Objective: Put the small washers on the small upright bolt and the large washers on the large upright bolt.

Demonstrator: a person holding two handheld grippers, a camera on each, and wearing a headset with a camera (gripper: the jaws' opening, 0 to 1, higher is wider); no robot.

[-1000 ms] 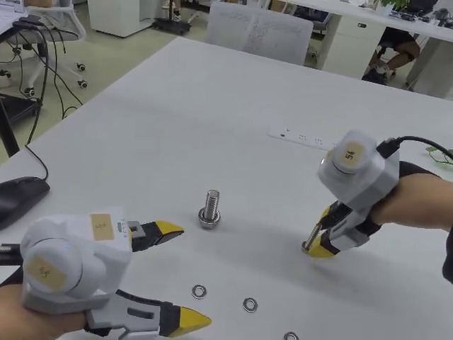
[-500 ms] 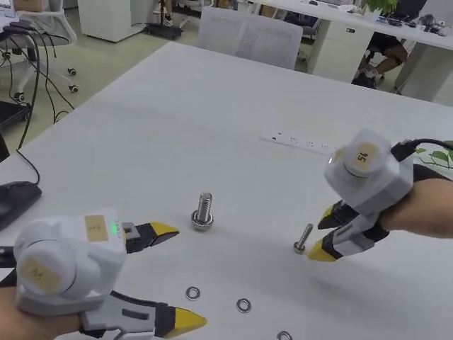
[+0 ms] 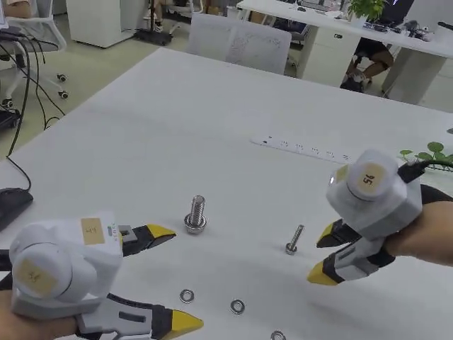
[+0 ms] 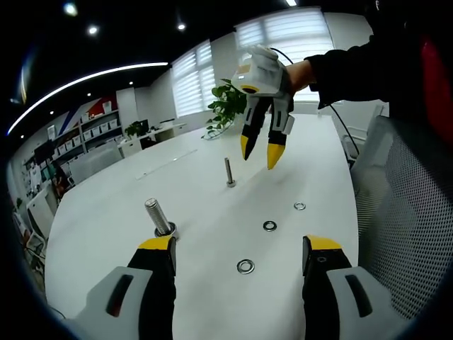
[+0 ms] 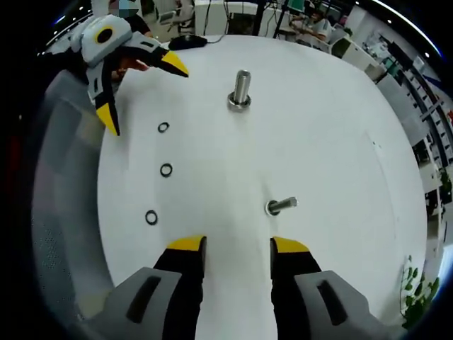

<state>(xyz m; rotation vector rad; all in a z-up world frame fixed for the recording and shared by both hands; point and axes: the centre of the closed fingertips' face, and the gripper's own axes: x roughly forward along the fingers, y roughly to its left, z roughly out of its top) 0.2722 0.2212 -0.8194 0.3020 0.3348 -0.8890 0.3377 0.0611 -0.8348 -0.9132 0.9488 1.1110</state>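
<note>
Hovering low over the near left of the white tabletop, the left gripper has its yellow-tipped jaws spread wide apart with nothing between them. Just beyond its upper jaw tip the large bolt stands upright on its head, threads up, with no washer on it. Nearer the person, in front of that bolt, lie a washer, a second washer and a third washer, flat on the tabletop in a loose row, apart from one another and from both bolts. In the left gripper view the first of them lies just ahead of the gap between that gripper's own jaws. Further right the small bolt stands on its head, also bare, well apart from the large bolt. Just beside it, on its right, the right gripper is held above the tabletop with its jaws apart and empty, their tips clear of the bolt; in the right gripper view the small bolt sits just ahead of the right-hand jaw. Farther back on the tabletop lies a white power strip.
</note>
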